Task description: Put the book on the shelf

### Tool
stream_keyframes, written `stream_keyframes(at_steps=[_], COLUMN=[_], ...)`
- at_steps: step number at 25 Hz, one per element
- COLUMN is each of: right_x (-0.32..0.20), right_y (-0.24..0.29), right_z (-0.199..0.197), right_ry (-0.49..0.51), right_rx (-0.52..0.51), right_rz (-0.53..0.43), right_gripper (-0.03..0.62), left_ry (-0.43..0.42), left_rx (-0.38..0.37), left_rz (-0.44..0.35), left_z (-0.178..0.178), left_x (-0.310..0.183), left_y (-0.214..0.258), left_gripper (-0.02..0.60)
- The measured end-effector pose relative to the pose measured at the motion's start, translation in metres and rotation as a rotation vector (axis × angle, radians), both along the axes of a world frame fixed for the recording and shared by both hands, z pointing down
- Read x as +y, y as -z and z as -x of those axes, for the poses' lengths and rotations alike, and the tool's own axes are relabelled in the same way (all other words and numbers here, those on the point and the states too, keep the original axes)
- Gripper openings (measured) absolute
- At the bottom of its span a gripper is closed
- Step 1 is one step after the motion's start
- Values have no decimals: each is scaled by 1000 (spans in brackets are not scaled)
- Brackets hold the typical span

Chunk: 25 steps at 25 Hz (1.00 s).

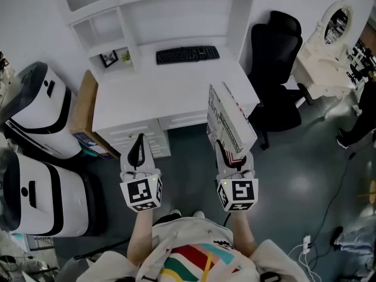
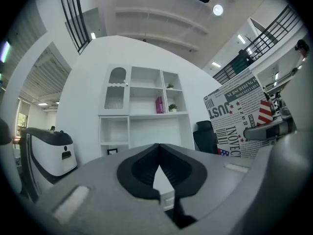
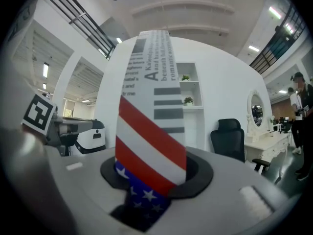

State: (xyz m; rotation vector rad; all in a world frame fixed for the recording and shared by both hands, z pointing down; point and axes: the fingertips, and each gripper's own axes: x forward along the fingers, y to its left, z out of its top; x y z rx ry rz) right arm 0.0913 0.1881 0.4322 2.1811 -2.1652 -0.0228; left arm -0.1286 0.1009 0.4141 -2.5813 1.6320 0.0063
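Observation:
A book (image 1: pixel 226 119) with newspaper print and a flag pattern stands upright, with my right gripper (image 1: pixel 230 153) shut on its lower end. In the right gripper view its spine (image 3: pixel 151 126) rises straight up between the jaws and hides the middle of the scene. In the left gripper view the book (image 2: pixel 239 116) shows at the right. My left gripper (image 1: pixel 137 152) is level beside it at the left, jaws together with nothing between them (image 2: pixel 157 173). The white shelf unit (image 1: pixel 170 7) stands over the desk (image 1: pixel 170 93) ahead; its open compartments (image 2: pixel 146 89) hold a pink book and small plants.
A black keyboard (image 1: pixel 187 54) lies on the desk. A black office chair (image 1: pixel 279 69) stands right of the desk, a white vanity with mirror (image 1: pixel 332 46) farther right. Two white machines (image 1: pixel 41 151) and a cardboard box (image 1: pixel 85 116) stand at the left.

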Motion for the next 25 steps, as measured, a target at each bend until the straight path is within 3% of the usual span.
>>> stream_keyframes(at_steps=[11,25], right_x=[19,-94], right_y=[-1,25], right_z=[-48,-46], right_ry=[-21,68], right_rx=[-27,24], right_rz=[-33,-115], right_gripper=[158,158], left_ry=[-57,-10], left_rx=[9,59], left_rz=[-53,-104], left_z=[-65,-67], left_x=[26,-87], left_y=[9,21], left_gripper=[2,2])
